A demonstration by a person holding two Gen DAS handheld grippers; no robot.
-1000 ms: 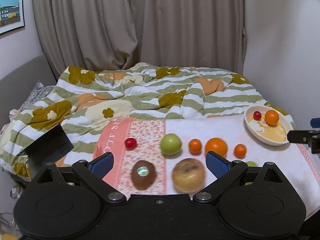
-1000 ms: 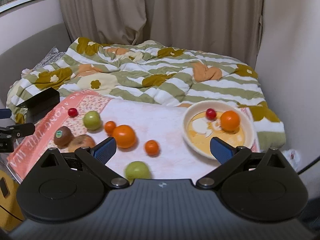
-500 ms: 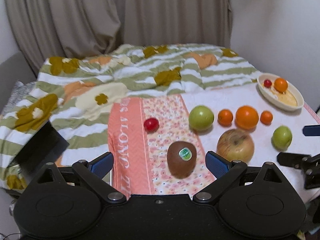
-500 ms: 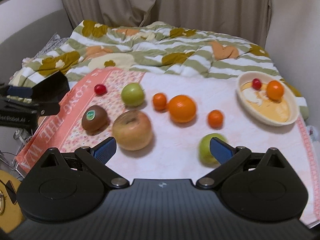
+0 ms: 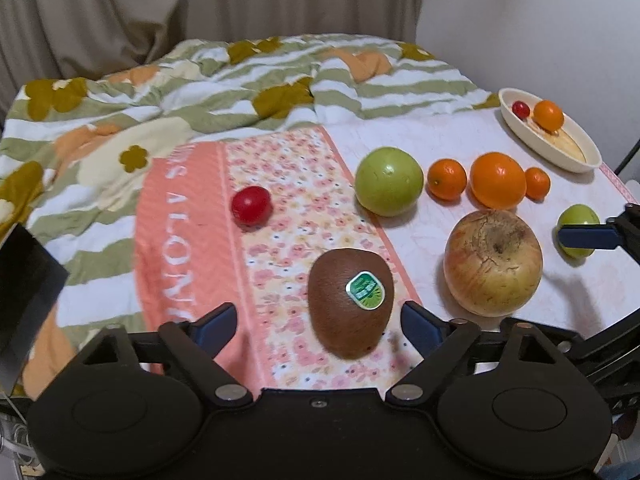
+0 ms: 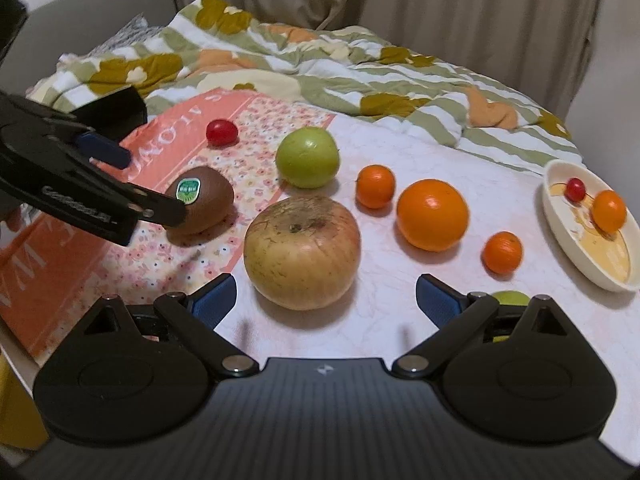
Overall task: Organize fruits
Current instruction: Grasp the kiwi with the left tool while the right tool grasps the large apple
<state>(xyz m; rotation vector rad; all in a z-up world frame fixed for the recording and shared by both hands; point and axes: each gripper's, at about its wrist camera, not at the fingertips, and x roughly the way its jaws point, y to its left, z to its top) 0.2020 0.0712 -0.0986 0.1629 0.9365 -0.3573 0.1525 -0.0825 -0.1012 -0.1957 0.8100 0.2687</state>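
Between closing left tongs (image 5: 318, 322) sits kiwi (image 5: 351, 302), untouched.

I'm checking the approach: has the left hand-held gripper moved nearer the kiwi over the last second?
Yes. The left hand-held gripper came forward and down; its closing fingers now flank the kiwi, not yet pressing it.

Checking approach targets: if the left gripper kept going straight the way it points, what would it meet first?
Most likely the kiwi: it lies between the left gripper's closing jaws, not yet pressed by the pads. Exact depth is unclear.
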